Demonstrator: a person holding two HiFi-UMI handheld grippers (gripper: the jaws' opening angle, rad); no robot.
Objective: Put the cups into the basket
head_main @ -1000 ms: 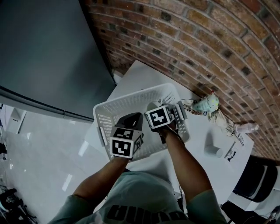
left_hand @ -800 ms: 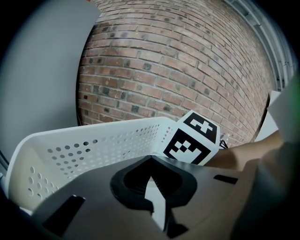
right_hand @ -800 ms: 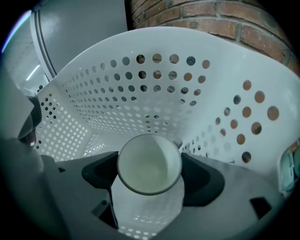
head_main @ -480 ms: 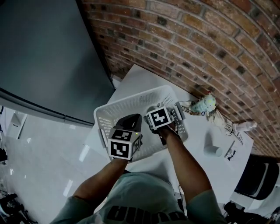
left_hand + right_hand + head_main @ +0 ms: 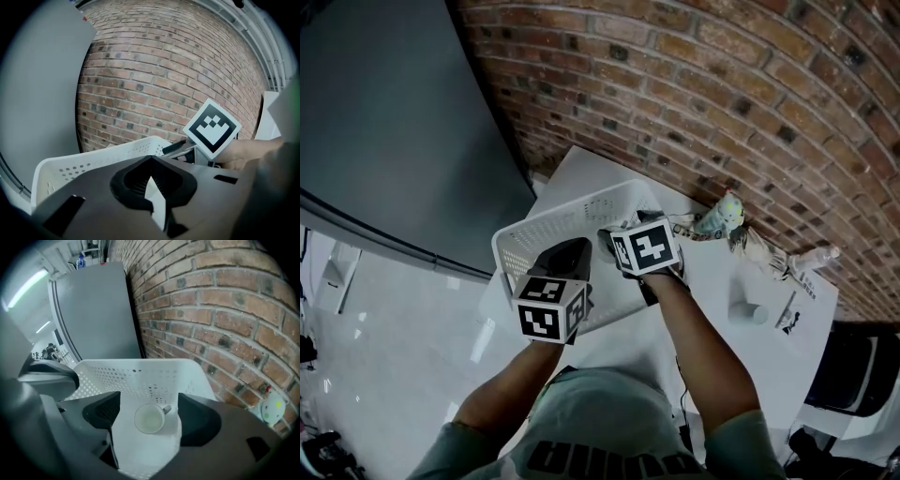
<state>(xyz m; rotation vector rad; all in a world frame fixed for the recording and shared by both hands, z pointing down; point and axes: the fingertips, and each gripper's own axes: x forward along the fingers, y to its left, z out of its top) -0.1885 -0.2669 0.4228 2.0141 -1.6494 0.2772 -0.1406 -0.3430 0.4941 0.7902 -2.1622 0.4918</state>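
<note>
Nearest, the left gripper [image 5: 151, 180] hangs at the basket's near left edge with its fingers drawn close together; only a thin sliver of white shows between them and they hold nothing. Just to its right, the right gripper [image 5: 148, 408] has lifted a little out of the white perforated basket [image 5: 140, 365] compared with a second ago, when it sat lower inside. Its fingers stand wide apart, and the white cup [image 5: 150, 418] shows below the gap between them. The cup stands upright on the basket floor, mouth up, its handle pointing to the far right, touched by neither finger. That reads as a release just made: this cup is in the basket and free of the gripper. In the head view the cup itself is hidden behind the right gripper's marker cube. Further right, well apart from the basket, a second pale cup [image 5: 748, 312] waits on the white surface [image 5: 712, 347], so the task looks only partly done and that cup is the likely next pick. Beyond the basket, a small pale-green toy [image 5: 719, 215] lies by the brick wall [image 5: 694, 84].
</note>
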